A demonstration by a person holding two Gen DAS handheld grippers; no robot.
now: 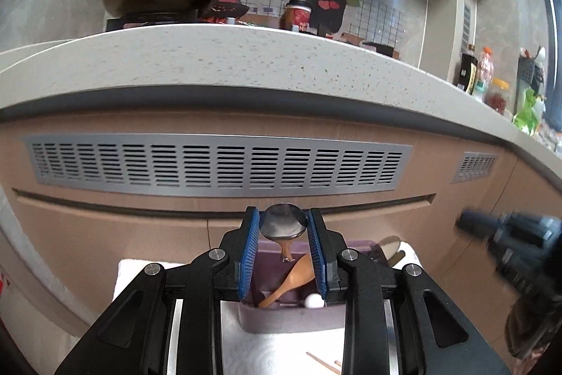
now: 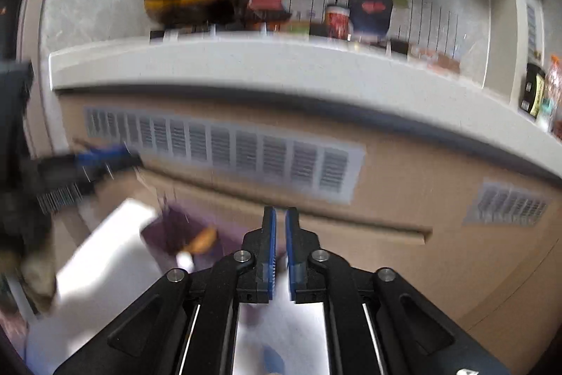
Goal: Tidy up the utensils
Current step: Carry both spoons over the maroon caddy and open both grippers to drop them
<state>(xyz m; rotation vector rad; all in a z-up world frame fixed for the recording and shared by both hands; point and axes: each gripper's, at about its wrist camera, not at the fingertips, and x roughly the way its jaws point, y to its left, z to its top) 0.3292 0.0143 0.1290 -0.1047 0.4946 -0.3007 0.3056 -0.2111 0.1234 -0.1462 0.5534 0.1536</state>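
Rt view blurred; chopsticks (image 1: 325, 363) cut off.

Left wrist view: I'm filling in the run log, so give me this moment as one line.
left tool: shut on metal spoon | below: purple bin holding wooden spoon | right tool: slightly apart, empty

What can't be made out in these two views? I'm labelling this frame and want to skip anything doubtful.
- Metal spoon: left wrist view, handle hidden behind its bowl and the left gripper.
- Purple bin: right wrist view, contents smeared by motion blur.
- Chopsticks: left wrist view, cut off by the bottom edge.
- Right gripper: nothing visible between its pads.
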